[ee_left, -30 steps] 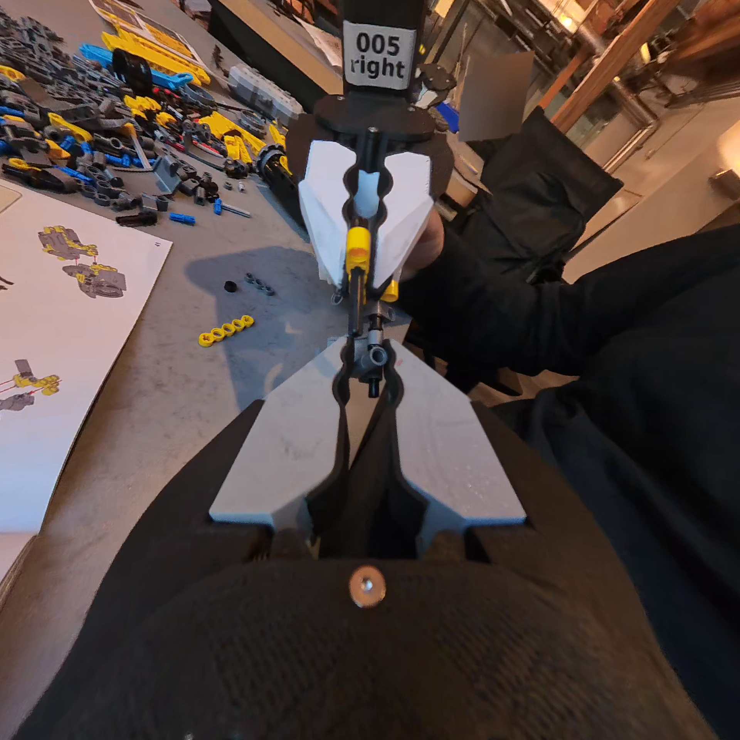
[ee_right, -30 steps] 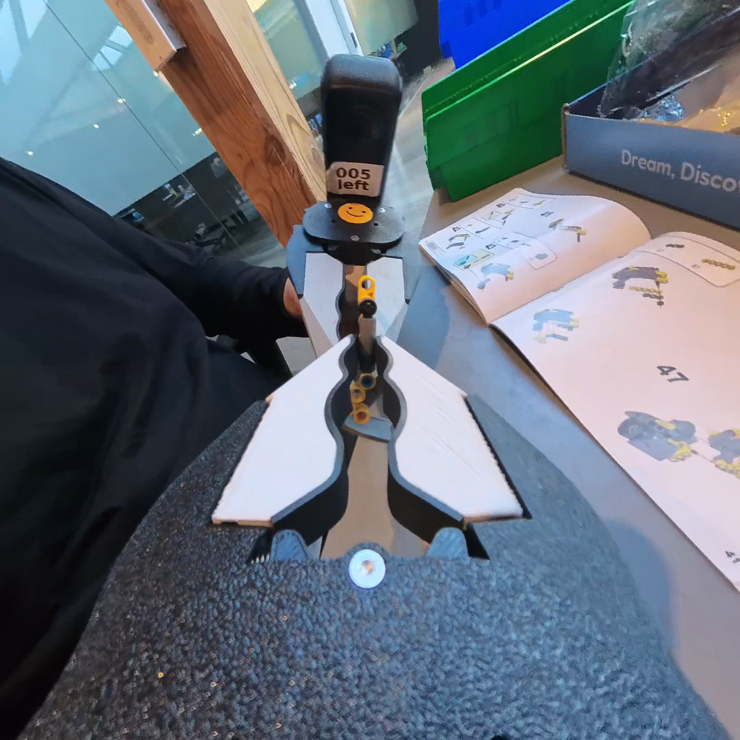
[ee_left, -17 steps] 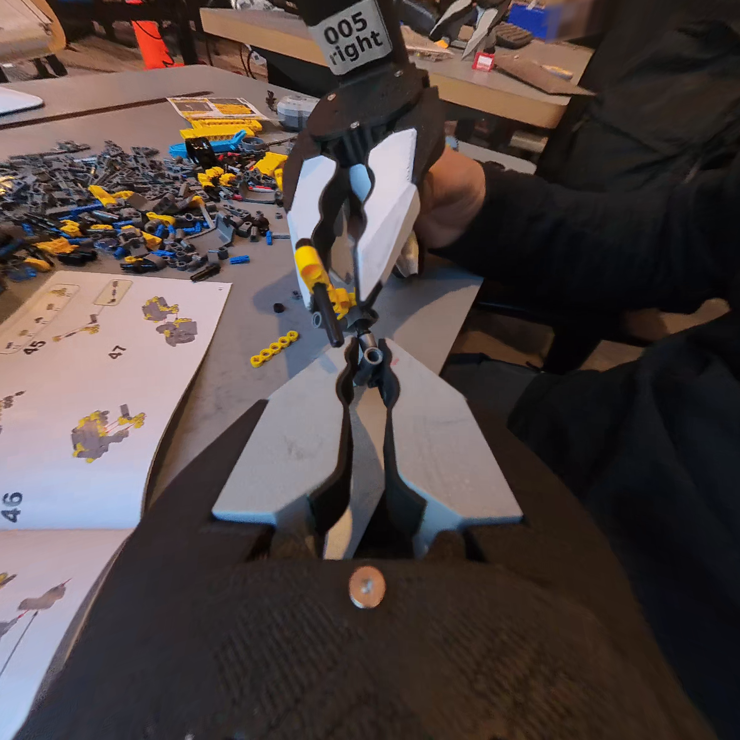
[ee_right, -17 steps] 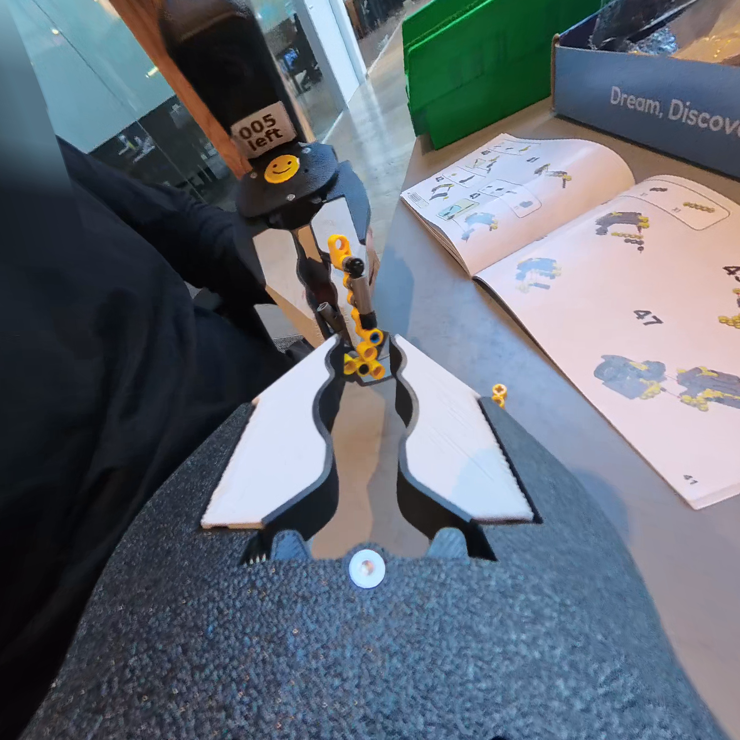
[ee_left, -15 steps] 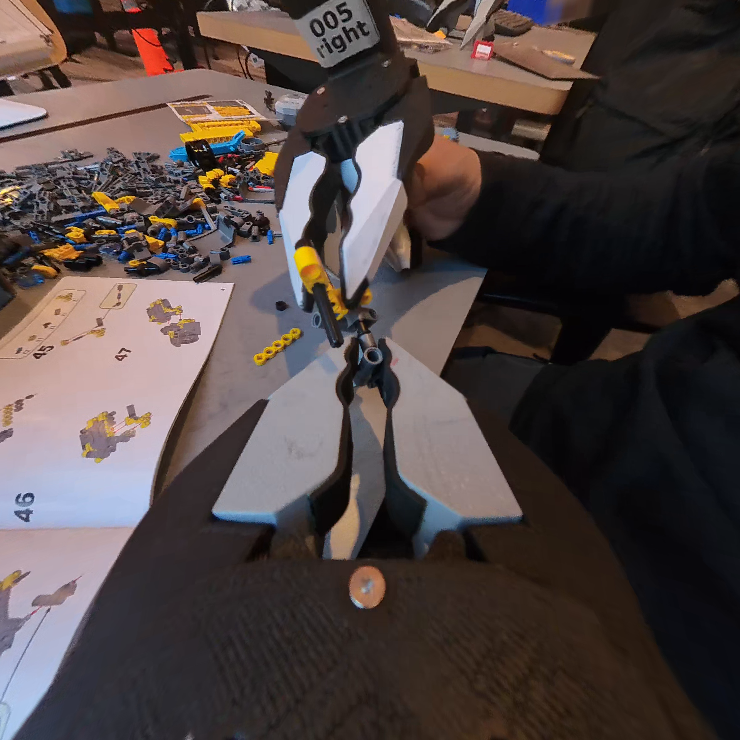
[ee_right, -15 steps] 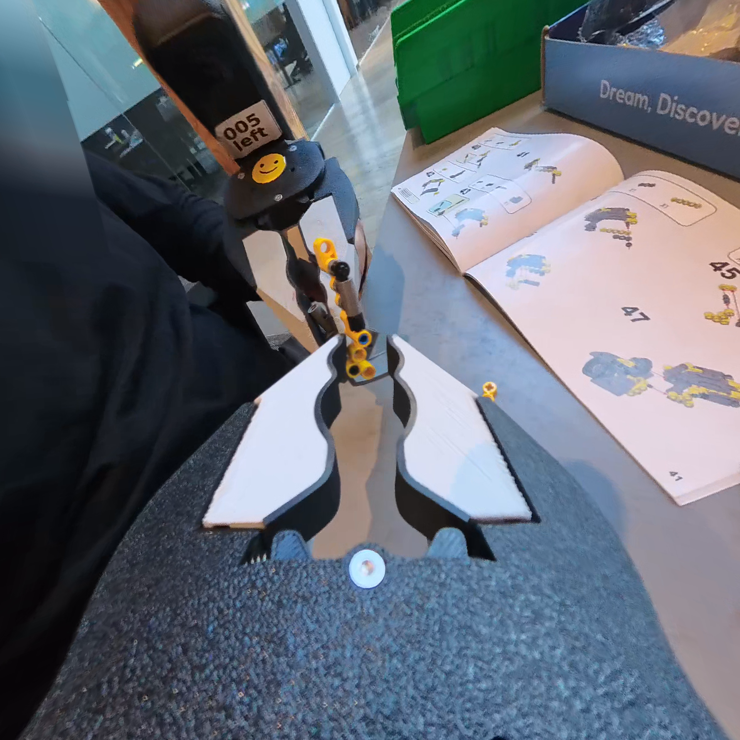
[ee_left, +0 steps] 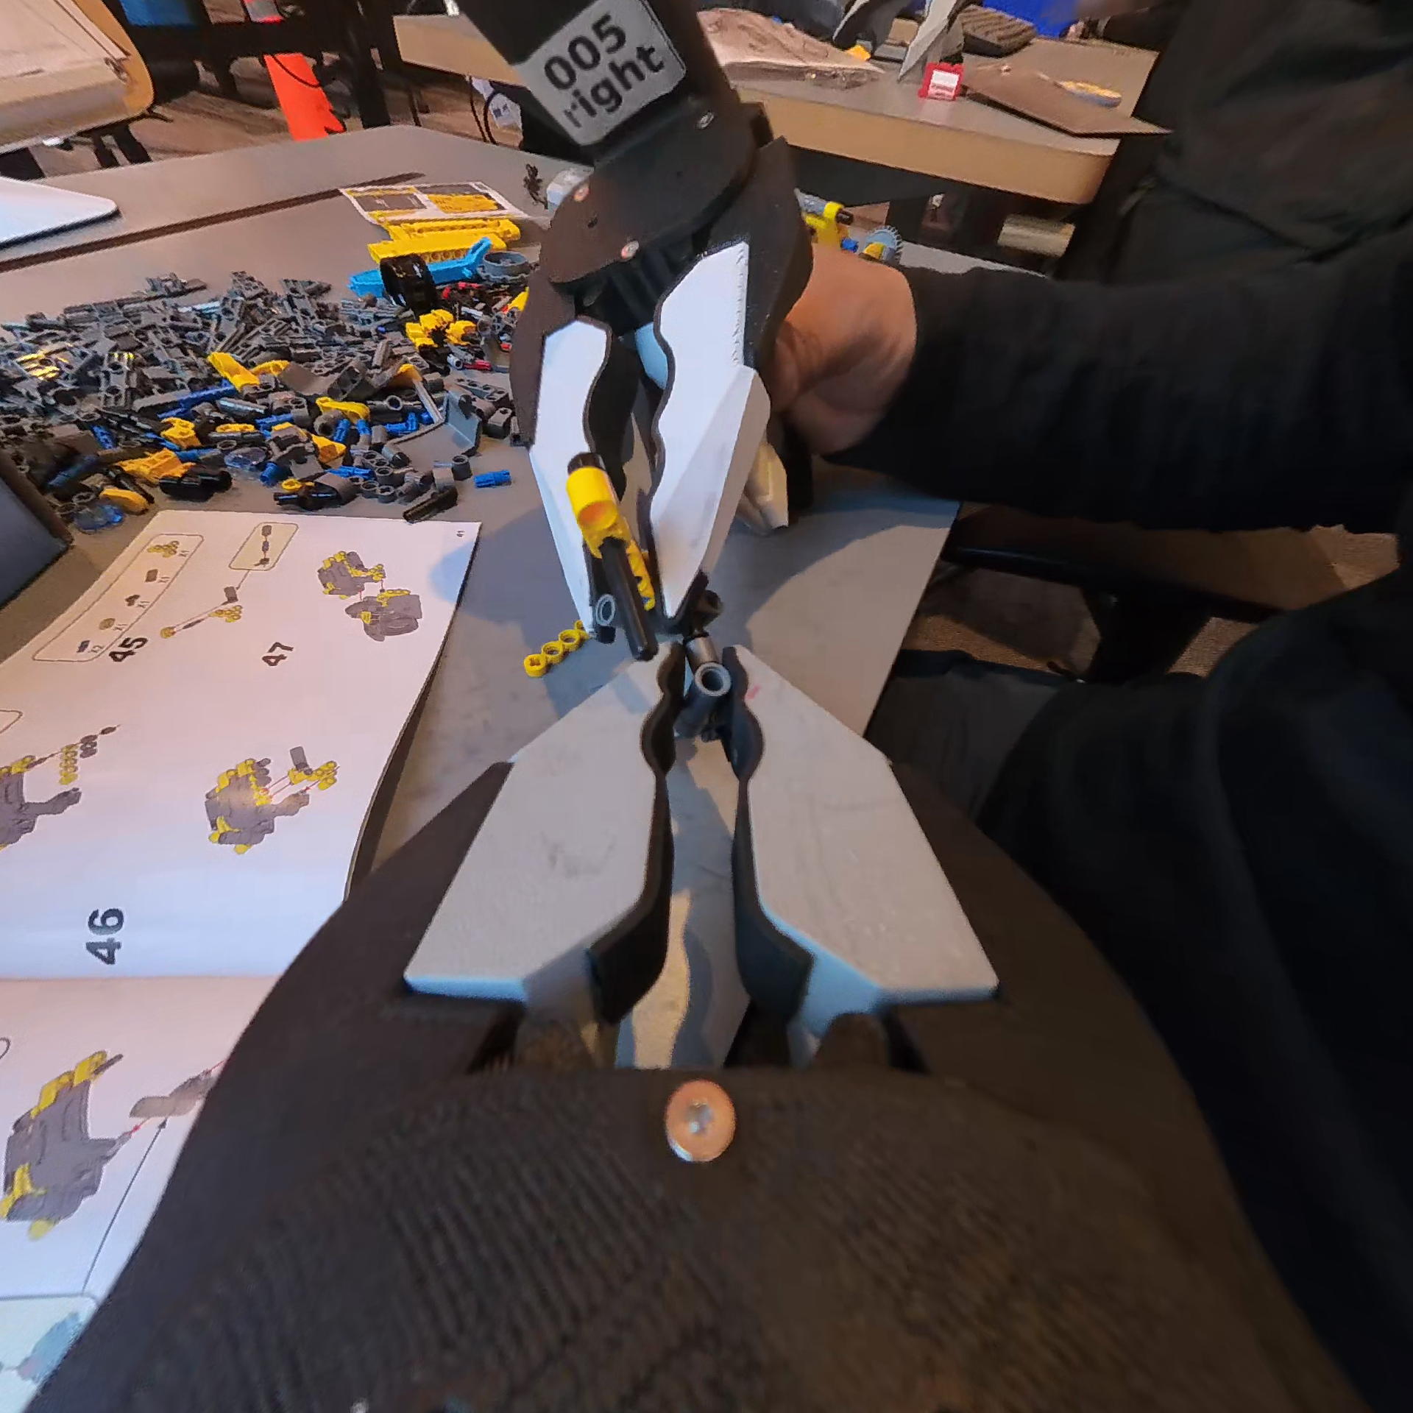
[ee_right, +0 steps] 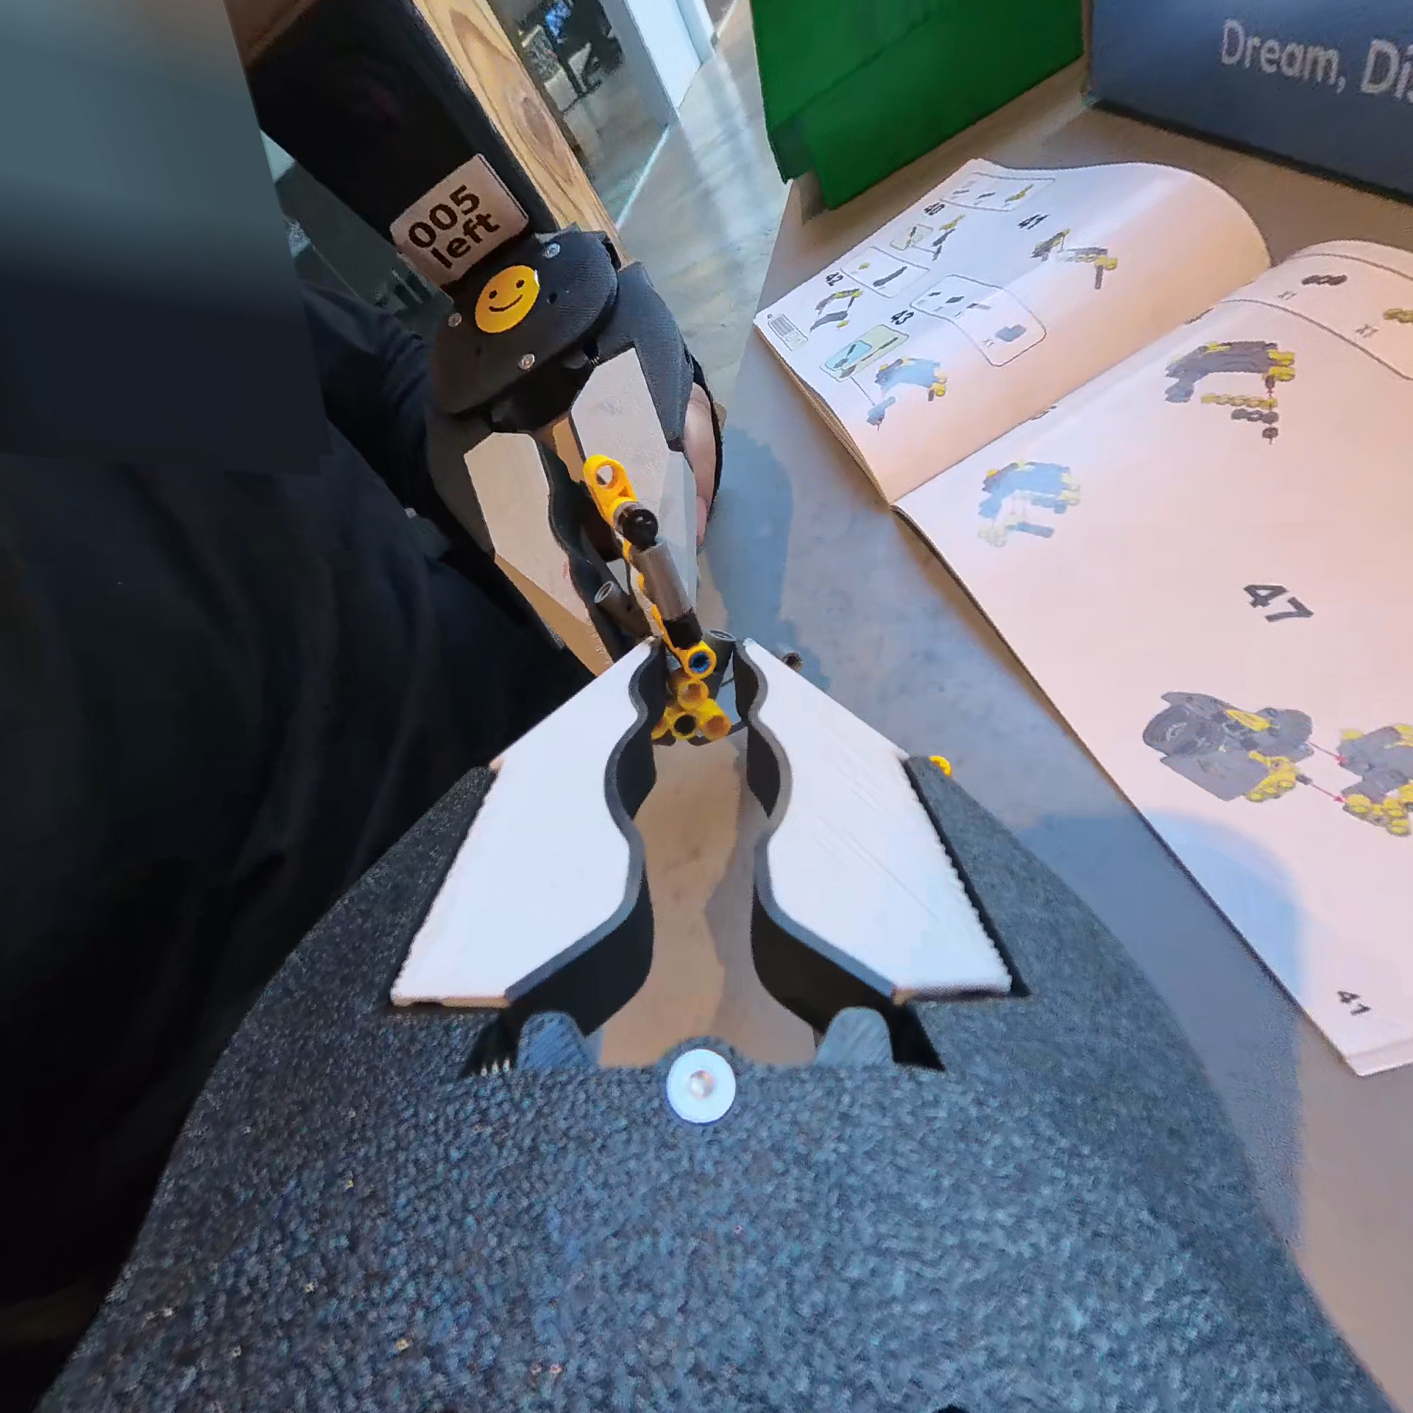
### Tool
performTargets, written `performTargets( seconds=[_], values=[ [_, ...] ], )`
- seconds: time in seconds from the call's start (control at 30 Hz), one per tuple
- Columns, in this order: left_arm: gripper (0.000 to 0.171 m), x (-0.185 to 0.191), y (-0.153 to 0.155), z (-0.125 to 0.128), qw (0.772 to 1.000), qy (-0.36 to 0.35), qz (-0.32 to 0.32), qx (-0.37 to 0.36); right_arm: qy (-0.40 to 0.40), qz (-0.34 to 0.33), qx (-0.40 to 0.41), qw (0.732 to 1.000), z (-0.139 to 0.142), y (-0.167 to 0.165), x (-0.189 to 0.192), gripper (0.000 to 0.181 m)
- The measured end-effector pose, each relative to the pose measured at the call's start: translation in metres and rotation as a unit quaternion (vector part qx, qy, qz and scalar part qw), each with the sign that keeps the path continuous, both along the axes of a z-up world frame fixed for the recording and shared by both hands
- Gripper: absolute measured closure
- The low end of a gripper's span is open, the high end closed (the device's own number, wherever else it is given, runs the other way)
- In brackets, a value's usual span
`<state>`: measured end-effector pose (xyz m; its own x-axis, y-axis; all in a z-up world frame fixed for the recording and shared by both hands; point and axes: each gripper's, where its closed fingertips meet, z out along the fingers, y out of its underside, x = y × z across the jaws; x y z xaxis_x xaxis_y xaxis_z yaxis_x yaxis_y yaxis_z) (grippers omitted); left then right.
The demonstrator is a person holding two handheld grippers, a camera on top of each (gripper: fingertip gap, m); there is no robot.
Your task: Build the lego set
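My left gripper (ee_left: pixel 700 677) is shut on a small grey connector (ee_left: pixel 707 680) at one end of a small brick assembly. My right gripper (ee_right: pixel 692 661) is shut on the assembly's yellow end (ee_right: pixel 688 711). The assembly runs between the two grippers: yellow parts, a grey sleeve (ee_right: pixel 664 585), a black ball and a yellow lug (ee_right: pixel 608 482). In the left wrist view the right gripper (ee_left: pixel 635 612) comes down from above, tip to tip with mine, with a yellow piece and a black axle (ee_left: pixel 604 535) in its jaws. In the right wrist view the left gripper (ee_right: pixel 619 627) faces mine. Both are held above the table's near edge.
A pile of grey, yellow and blue loose parts (ee_left: pixel 229 397) lies at the back left. An open instruction booklet (ee_left: pixel 191 726) (ee_right: pixel 1147 535) lies on the grey table (ee_left: pixel 841 581). A short yellow beam (ee_left: pixel 554 650) lies beside the grippers. A green bin (ee_right: pixel 879 76) and a box (ee_right: pixel 1261 76) stand behind the booklet. The tips of both grippers are at nearly the same place.
Both grippers have turned while staying shut on the assembly. The right gripper now tilts down from the upper left instead of facing straight on. The table and booklet have come further into view.
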<state>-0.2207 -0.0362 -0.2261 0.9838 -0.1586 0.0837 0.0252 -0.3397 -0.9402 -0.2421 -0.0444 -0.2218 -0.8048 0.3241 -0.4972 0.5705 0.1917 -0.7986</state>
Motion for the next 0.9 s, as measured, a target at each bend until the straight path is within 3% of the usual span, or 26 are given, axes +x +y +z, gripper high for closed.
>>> performTargets(
  seconds=[0.47, 0.67, 0.9],
  values=[
    [0.161, -0.006, 0.001, 0.001, 0.999, -0.042, 0.011, 0.004, -0.02, -0.025, -0.014, 0.999, -0.001, 0.004, -0.002, 0.165],
    [0.161, -0.008, -0.001, 0.003, 0.995, -0.104, -0.001, -0.002, -0.067, -0.042, -0.036, 0.996, -0.003, 0.008, -0.004, 0.166],
    [0.163, -0.011, -0.004, 0.007, 0.991, -0.133, -0.003, 0.007, -0.053, -0.067, -0.057, 0.995, 0.004, 0.021, -0.006, 0.165]
  ],
)
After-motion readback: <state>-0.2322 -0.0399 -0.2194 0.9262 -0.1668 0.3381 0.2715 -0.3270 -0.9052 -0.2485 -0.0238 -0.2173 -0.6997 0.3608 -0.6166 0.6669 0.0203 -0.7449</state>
